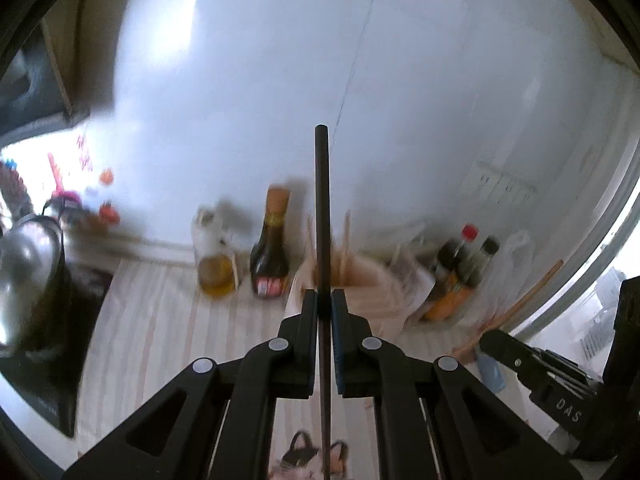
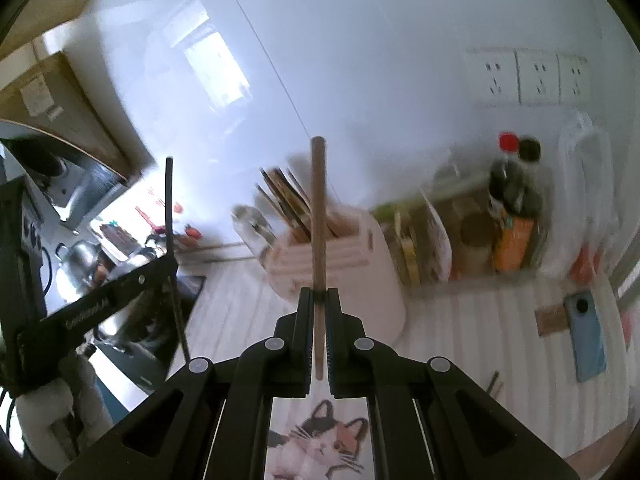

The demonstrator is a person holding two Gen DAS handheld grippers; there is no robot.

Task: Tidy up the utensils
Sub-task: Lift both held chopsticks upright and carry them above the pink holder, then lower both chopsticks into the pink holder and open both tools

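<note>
While the left gripper [image 1: 324,300] is clamping a thin black chopstick [image 1: 322,200], the right gripper [image 2: 319,300] is pinching a wooden chopstick [image 2: 319,208] near the pink plastic utensil holder [image 2: 352,264].

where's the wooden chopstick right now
The wooden chopstick stands upright, clamped in the right gripper, centre of the right wrist view, in front of the pink utensil holder on the counter.

Against a white wall: dark sauce bottle [image 1: 270,256], oil bottle [image 1: 216,260], steel kettle [image 1: 28,256] at left, wall sockets [image 2: 538,76], blue phone [image 2: 586,336] on striped counter [image 2: 460,344].
</note>
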